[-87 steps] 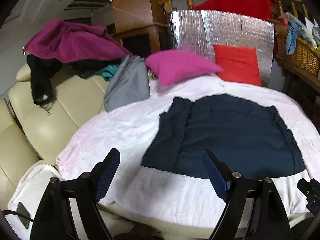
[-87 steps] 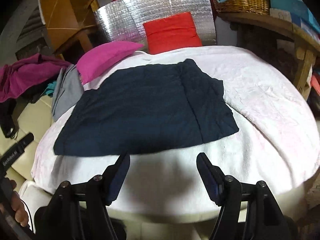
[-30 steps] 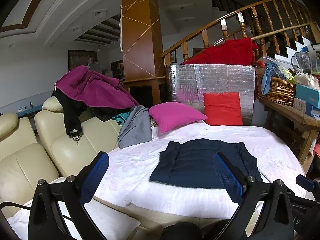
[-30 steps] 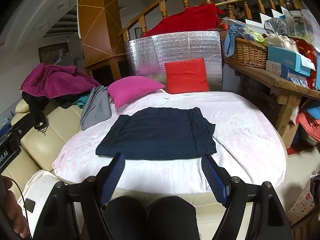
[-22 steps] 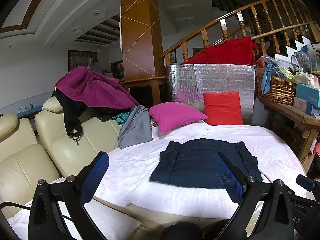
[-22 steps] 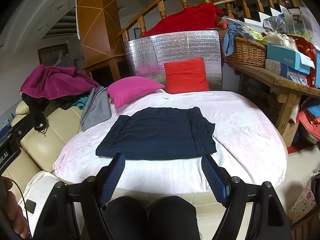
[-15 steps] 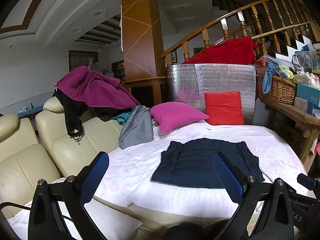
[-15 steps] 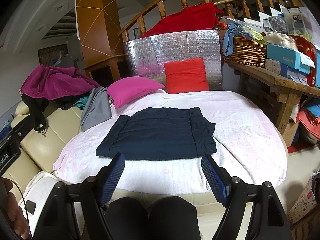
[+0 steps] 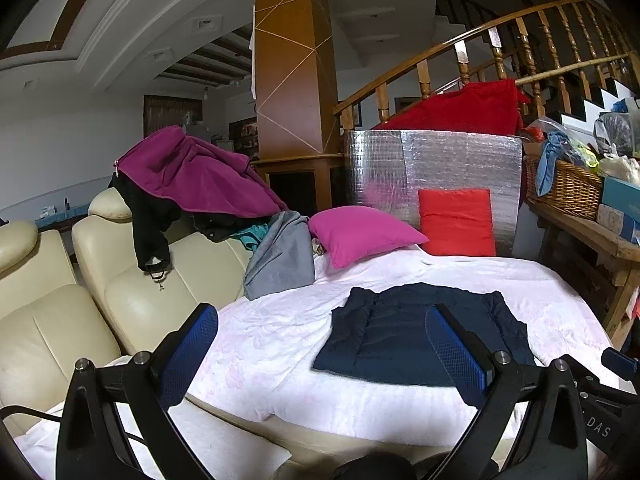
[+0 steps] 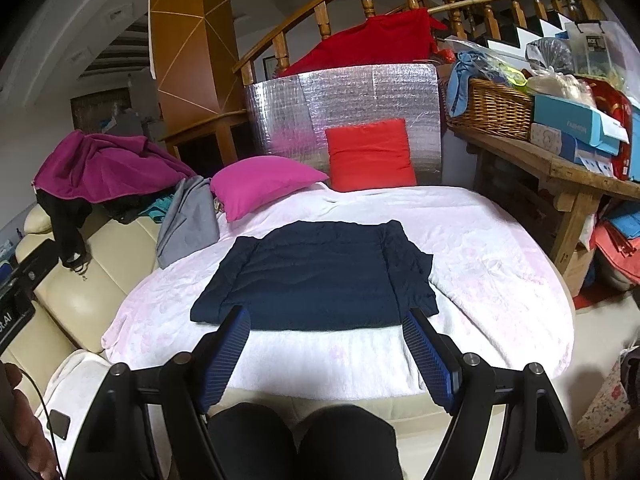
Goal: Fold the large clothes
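So your navy garment [image 10: 316, 276] is lying flat, folded into a rough rectangle, in the middle of the round surface with the pale pink cover [image 10: 500, 248]; its right side has an extra flap doubled over, and the near edge runs fairly straight across; your left gripper [image 9: 320, 344] has its jaws spread wide with nothing between them, hanging short of the cover's near edge, with the garment ahead and to the right of it; your right gripper [image 10: 326, 344] is the same deal, jaws wide apart and empty, sitting just in front of the garment's near edge but not touching it as far as the fisheye lets me judge; your knees [image 10: 304, 436] in dark trousers show below it; behind the garment there's a magenta cushion [image 10: 264, 182] and a red cushion [image 10: 370, 154] leaning on a silver foil panel [image 10: 344, 96]; off to the left, a grey garment [image 9: 282, 254] droops off the cream sofa [image 9: 120, 292], with a purple fleece [image 9: 196, 176] piled on the sofa back; a wicker basket [image 10: 490, 110] sits on the wooden bench at the right
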`<state>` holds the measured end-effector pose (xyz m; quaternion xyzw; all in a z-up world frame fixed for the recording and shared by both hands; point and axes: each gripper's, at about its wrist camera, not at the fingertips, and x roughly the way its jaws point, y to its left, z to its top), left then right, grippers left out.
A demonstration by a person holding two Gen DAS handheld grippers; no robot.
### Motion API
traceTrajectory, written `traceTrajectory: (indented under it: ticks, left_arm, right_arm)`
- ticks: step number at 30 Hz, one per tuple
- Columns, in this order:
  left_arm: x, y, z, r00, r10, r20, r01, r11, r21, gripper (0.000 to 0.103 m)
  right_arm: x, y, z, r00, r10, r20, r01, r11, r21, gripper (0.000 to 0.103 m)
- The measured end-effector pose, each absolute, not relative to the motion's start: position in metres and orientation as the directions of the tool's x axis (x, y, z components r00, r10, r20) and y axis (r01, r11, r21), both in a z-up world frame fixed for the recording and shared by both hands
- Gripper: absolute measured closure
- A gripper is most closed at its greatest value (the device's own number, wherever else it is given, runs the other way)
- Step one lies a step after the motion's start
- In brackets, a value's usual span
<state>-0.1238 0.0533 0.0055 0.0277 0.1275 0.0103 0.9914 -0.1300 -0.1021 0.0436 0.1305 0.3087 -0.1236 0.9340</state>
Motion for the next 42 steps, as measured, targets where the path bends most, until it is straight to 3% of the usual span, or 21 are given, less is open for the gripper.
traceTrajectory:
  ticks: [12, 25, 42]
  left_arm:
    - [-0.087, 0.070, 0.002, 0.966, 0.051, -0.253, -0.038, 0.998, 0.053, 0.000]
    - [-0.051, 0.063, -0.002, 0.951, -0.053, -0.305, 0.061, 0.998, 0.016, 0.000]
    - [-0.017, 0.055, -0.003, 0.948, -0.049, -0.315, 0.081, 0.993, 0.087, 0.000]
  right_arm:
    - [-0.092, -0.089, 0.043, 0.761, -0.198, -0.617, 0.344, 0.931, 0.125, 0.021]
    - [-0.083, -0.102, 0.032, 0.722, -0.304, -0.621, 0.460, 0.882, 0.103, 0.021]
    - [-0.043, -0.091, 0.021, 0.697, -0.325, -0.639, 0.463, 0.885, 0.055, 0.021]
